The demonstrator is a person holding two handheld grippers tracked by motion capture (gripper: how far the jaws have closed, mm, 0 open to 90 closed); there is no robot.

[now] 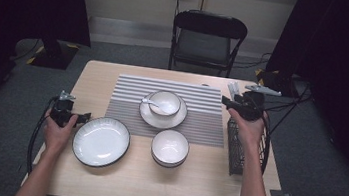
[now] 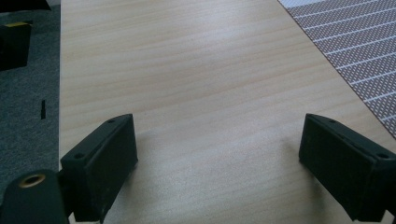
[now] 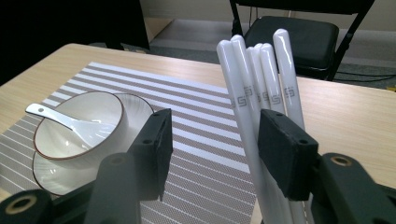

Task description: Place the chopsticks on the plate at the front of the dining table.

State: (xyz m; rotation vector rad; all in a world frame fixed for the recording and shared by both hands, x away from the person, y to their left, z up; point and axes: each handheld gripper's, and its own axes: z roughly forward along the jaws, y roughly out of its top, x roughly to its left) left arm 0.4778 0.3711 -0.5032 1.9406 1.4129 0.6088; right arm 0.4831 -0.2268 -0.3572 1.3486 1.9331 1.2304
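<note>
Several white chopsticks (image 1: 234, 88) (image 3: 261, 70) stand upright at the far end of a black mesh basket (image 1: 239, 151) by the table's right edge. My right gripper (image 1: 226, 102) (image 3: 215, 140) is at their upper part, open: the leftmost stick lies in the gap by the right pad, the others pass behind that pad, and the left pad is apart from them. My left gripper (image 1: 83, 116) (image 2: 219, 154) is open over bare wood, just left of a large white plate (image 1: 101, 141). Nothing lies between its fingers.
A striped placemat (image 1: 126, 102) (image 3: 205, 116) holds a white bowl (image 1: 164, 102) (image 3: 79, 126) with a spoon (image 1: 149, 103) (image 3: 56, 116), set on a saucer (image 1: 162, 121). A stack of small bowls (image 1: 170, 147) sits in front of it. A black chair (image 1: 207, 36) stands beyond the table.
</note>
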